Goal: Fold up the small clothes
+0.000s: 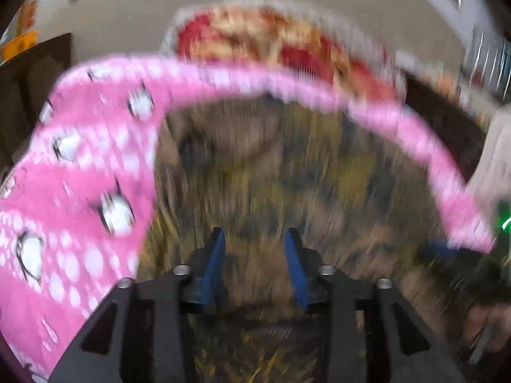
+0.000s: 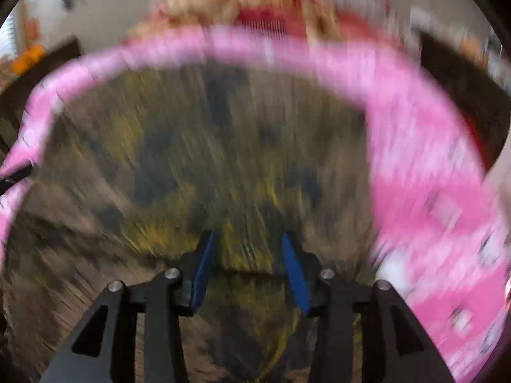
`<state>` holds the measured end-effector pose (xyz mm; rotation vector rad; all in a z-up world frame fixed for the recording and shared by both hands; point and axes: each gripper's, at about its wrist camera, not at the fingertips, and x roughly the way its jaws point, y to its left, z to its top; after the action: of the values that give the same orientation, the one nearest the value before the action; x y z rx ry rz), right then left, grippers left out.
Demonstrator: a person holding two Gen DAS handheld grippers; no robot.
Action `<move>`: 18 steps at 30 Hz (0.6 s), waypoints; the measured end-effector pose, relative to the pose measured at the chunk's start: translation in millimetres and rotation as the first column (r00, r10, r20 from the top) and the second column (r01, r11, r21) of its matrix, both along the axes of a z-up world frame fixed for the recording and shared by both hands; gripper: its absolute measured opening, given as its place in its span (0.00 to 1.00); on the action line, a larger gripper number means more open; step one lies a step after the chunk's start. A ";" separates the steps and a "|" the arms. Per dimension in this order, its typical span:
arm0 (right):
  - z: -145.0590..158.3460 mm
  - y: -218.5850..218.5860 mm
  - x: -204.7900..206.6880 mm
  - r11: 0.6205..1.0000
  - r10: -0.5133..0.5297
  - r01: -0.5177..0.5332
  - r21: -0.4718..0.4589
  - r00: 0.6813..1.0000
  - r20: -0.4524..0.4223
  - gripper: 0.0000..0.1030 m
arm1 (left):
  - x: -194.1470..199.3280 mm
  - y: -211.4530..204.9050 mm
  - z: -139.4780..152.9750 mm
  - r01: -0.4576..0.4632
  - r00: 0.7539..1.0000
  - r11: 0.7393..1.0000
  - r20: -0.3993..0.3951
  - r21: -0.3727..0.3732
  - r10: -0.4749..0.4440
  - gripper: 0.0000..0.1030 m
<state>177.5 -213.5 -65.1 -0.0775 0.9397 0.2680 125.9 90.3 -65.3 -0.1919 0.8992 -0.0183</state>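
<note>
A small pink garment (image 1: 80, 172) with white dots and little printed figures lies spread on a mottled brown-and-yellow covering (image 1: 271, 172); both views are badly smeared by motion. In the left view its broad part fills the left side, and a narrow pink band (image 1: 255, 79) arcs across the far side and down to the right. In the right view the broad part (image 2: 440, 210) sits on the right. Behind it is a red patterned cloth (image 1: 287, 41).

The left tool (image 1: 255, 239) has its blue fingers apart with nothing between them. The right tool (image 2: 247, 241) is likewise spread and empty.

The garment looks light, thin and limp, so it should drape and bunch rather than hold a shape, and a loose layer may slip. The band or a corner of the broad part seems the best place to pinch.
</note>
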 end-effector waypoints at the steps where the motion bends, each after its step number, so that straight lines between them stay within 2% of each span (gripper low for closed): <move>1: 5.9 -1.4 -3.9 1.000 0.010 -0.010 -0.004 1.000 0.026 0.44 | 0.6 0.9 -8.1 0.014 0.999 1.000 -0.032 -0.002 -0.014 0.18; 2: 10.9 -2.0 -3.5 1.000 0.013 -0.013 -0.014 1.000 0.004 0.44 | -8.5 2.0 -1.7 0.035 0.999 0.999 0.025 0.018 -0.036 0.19; 3: 18.8 -4.7 -5.9 1.000 0.011 -0.011 -0.011 1.000 -0.014 0.44 | -11.3 4.7 2.4 0.038 0.999 0.999 0.019 0.018 -0.039 0.19; 6: 61.4 -30.1 -36.9 0.997 0.028 -0.034 0.074 0.997 0.074 0.46 | -32.9 29.2 23.2 0.027 1.000 0.999 0.011 -0.046 -0.026 0.19; 7: 75.6 -41.9 -54.7 0.996 0.037 -0.047 0.078 0.993 0.114 0.48 | -41.9 37.2 30.1 0.023 1.000 0.999 0.020 -0.046 -0.022 0.19; 9: 91.0 -64.1 -82.9 0.995 0.049 -0.062 0.080 0.986 0.157 0.59 | -71.1 61.4 43.7 0.023 1.000 1.000 0.021 -0.019 -0.022 0.22; 11: 93.5 -90.1 -119.6 0.992 0.074 -0.090 0.086 0.982 0.173 0.60 | -106.4 82.7 48.6 0.044 0.999 0.999 -0.017 -0.003 -0.044 0.22; 13: 86.6 -111.5 -152.6 0.990 0.097 -0.110 0.084 0.985 0.146 0.60 | -137.9 91.2 47.2 0.080 0.995 0.997 -0.053 -0.005 -0.080 0.22; 16: 66.7 -130.6 -199.2 0.984 0.132 -0.143 0.107 0.986 0.105 0.60 | -190.2 93.5 34.3 0.141 0.979 0.989 -0.140 -0.048 -0.147 0.22; 18: 54.7 -139.8 -225.1 0.981 0.140 -0.150 0.121 0.986 0.090 0.60 | -219.1 85.2 18.5 0.170 0.957 0.980 -0.219 -0.102 -0.189 0.22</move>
<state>-47.7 -353.3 -10.4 -0.0392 0.8358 0.4560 -93.2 175.5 -46.8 -0.1902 1.1440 -0.2063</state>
